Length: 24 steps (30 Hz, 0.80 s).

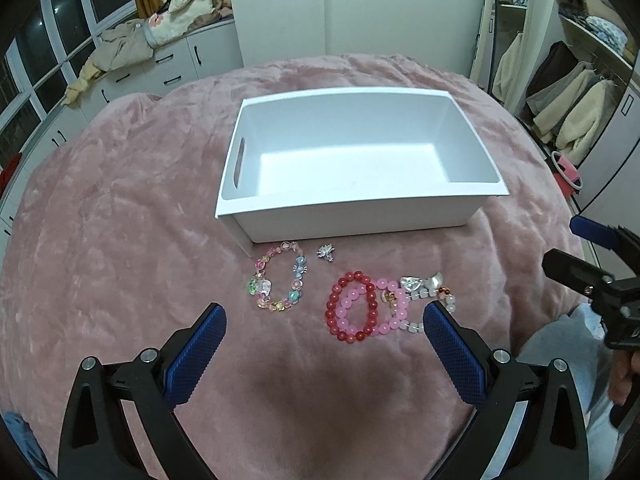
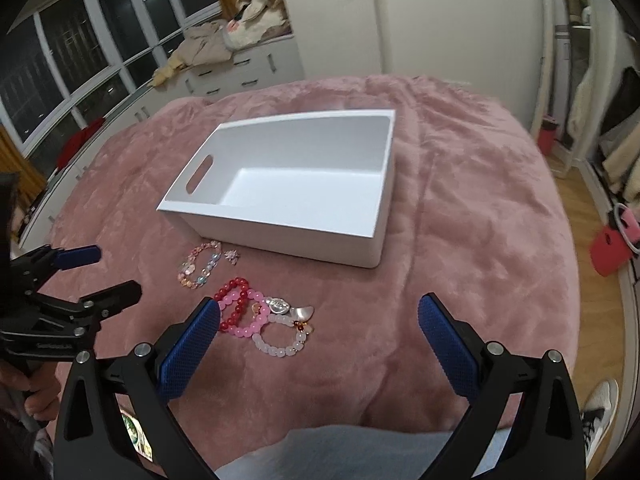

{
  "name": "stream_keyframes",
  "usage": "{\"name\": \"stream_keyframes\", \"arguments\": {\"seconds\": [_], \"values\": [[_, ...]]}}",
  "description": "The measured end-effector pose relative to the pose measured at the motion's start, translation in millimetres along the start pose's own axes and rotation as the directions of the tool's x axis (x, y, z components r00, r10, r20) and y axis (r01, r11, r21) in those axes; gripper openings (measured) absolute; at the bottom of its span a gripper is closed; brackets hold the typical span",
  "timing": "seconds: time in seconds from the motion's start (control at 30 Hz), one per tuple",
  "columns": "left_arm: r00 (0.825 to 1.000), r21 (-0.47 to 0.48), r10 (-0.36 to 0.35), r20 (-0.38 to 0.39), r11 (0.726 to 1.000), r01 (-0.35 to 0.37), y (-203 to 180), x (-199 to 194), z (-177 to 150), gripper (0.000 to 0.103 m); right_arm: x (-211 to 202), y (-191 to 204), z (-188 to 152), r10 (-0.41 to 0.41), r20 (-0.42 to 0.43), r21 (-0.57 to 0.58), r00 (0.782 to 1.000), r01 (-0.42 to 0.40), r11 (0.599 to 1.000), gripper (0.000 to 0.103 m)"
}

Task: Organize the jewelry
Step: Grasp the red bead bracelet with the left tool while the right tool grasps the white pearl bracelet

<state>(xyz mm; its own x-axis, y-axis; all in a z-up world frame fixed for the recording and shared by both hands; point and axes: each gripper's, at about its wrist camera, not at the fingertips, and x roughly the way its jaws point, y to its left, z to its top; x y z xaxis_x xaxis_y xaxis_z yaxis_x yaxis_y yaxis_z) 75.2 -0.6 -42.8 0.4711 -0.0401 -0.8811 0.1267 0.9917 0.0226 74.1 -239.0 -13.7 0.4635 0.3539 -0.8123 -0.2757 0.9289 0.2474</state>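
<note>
On pink blanket (image 1: 120, 240) | white bin (image 1: 352, 216) lengthwise left-right | left gripper (image 1: 324, 320), right gripper (image 2: 320, 316) released

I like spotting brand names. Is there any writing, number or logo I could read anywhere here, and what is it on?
No text can be read for certain.
Left gripper: a faint embossed line on its black arm in the right wrist view, too small and blurred to read.
White box, beaded bracelets and pink blanket: no writing visible.
</note>
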Motion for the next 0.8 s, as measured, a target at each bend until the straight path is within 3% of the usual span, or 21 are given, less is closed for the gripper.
{"name": "stream_keyframes", "arguments": {"seconds": [0.07,0.17,0.33,0.4,0.63,0.67,0.7,0.73,0.77,0.8], "values": [[1.0,-0.006,-0.011,-0.01,1.0,0.011,3.5,10.9,-1.2,0.1,9.8,-0.1,2.8,0.014,-0.043,-0.032,0.999,-0.015,0.999,0.096],[0.998,-0.021,-0.035,-0.047,0.999,0.034,8.7,34.6,-5.2,0.098,28.2,2.4,4.1,0.028,-0.12,-0.069,0.992,-0.036,0.997,0.086],[0.989,-0.049,-0.083,-0.121,0.996,0.077,12.9,76.3,-14.8,0.076,66.0,7.5,-2.0,0.078,-0.25,-0.107,0.965,-0.108,0.988,0.065],[0.985,-0.051,-0.091,-0.146,0.995,0.084,11.7,93.7,-17.5,0.069,84.7,12.0,-4.9,0.109,-0.325,-0.115,0.939,-0.154,0.981,0.063],[0.969,-0.079,-0.098,-0.228,0.993,0.082,9.6,148.0,-21.8,0.067,146.3,29.1,-10.7,0.064,-0.514,-0.193,0.855,-0.188,0.963,0.061],[0.97,-0.075,-0.089,-0.228,0.994,0.074,7.9,152.1,-22.1,0.067,152.6,30.4,-10.6,0.073,-0.529,-0.193,0.845,-0.203,0.96,0.055],[0.971,-0.069,-0.082,-0.225,0.995,0.068,6.1,152.6,-21.5,0.066,159.1,31.4,-11.8,0.076,-0.543,-0.195,0.836,-0.213,0.957,0.04],[0.972,-0.063,-0.078,-0.222,0.996,0.066,4.4,152.3,-20.7,0.064,163.6,31.7,-12.7,0.063,-0.55,-0.205,0.833,-0.208,0.956,0.032],[0.972,-0.056,-0.08,-0.22,0.996,0.069,2.3,151.5,-19.4,0.059,166.2,31.3,-13.7,0.063,-0.554,-0.206,0.83,-0.21,0.956,0.022],[0.972,-0.051,-0.08,-0.221,0.996,0.071,0.9,150.7,-18.4,0.053,165.8,29.9,-14.1,0.087,-0.551,-0.191,0.83,-0.227,0.955,0.019]]}}
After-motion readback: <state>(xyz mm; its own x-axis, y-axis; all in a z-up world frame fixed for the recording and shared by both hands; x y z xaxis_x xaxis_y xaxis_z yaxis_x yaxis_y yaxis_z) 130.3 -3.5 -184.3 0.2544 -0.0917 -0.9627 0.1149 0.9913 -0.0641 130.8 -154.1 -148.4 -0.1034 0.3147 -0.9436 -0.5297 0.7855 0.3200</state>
